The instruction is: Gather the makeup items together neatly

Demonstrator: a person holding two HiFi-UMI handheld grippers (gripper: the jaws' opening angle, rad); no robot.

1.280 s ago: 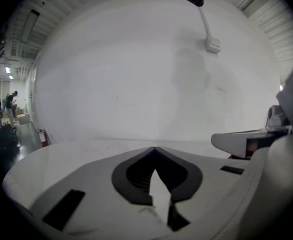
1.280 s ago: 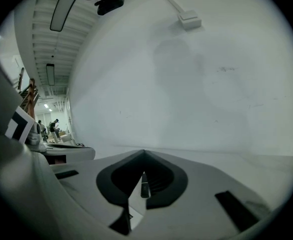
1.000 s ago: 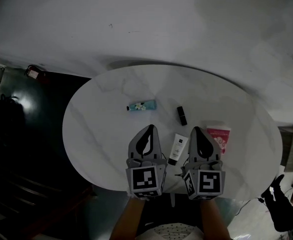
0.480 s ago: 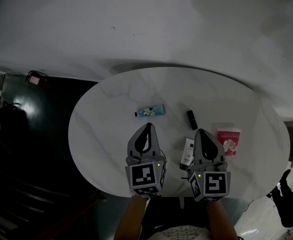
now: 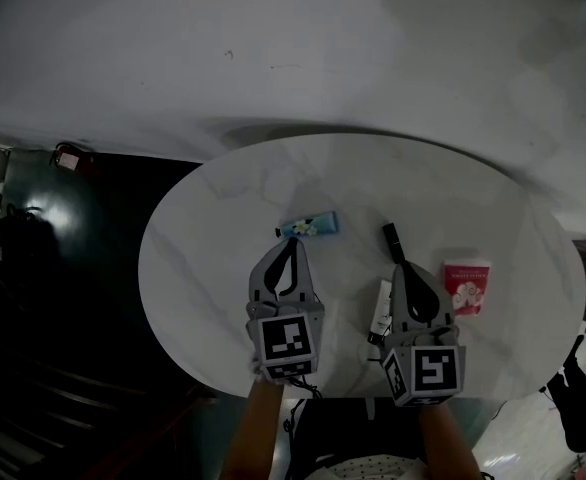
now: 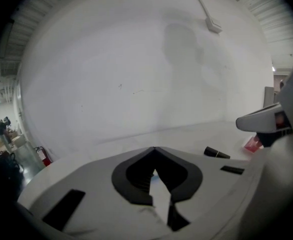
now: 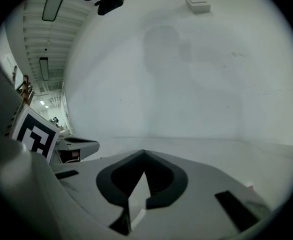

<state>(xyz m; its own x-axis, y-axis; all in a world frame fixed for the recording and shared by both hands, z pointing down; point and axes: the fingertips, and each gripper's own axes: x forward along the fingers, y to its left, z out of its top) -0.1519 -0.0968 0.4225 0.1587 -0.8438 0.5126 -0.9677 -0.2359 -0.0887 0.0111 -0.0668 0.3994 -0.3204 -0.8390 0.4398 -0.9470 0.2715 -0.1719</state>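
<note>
On the white marble table lie a teal flowered tube, a black lipstick, a white tube and a pink packet. My left gripper is shut and empty, its tip just short of the teal tube's near side. My right gripper also has its jaws together with nothing in them. It hangs beside the white tube and hides that tube's right edge. The left gripper view shows its tip, the lipstick and the packet. The right gripper view shows its own tip.
The table is oval, and its near edge runs just under both marker cubes. A dark floor with a red extinguisher lies to the left. A pale wall rises behind the table. The left gripper shows in the right gripper view.
The left gripper has moved forward and lower, so its tip now nearly reaches the teal tube. The right gripper has edged forward beside the white tube. Both stay shut.
</note>
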